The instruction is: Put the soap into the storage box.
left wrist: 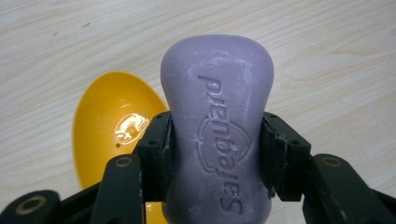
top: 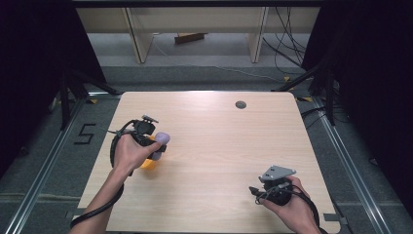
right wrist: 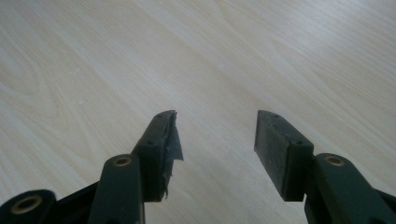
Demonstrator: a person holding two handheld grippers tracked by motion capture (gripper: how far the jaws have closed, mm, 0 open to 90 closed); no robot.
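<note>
A lilac bar of soap (left wrist: 217, 135) with an embossed brand stands between the two jaws of my left gripper (left wrist: 215, 144), which is shut on its waist. Below and to the left of the bar lies a yellow oval dish (left wrist: 109, 135) on the wooden table. From above, the soap (top: 162, 138) and the dish (top: 148, 163) sit at the table's left side under my left gripper (top: 158, 146). My right gripper (right wrist: 216, 135) is open over bare wood, with nothing between its jaws; from above this right gripper (top: 255, 191) is near the front right of the table.
The light wooden table (top: 219, 141) has a small round grey cap (top: 240, 104) near its far edge. Dark curtains flank the table. Cables and wooden frame legs lie on the floor beyond.
</note>
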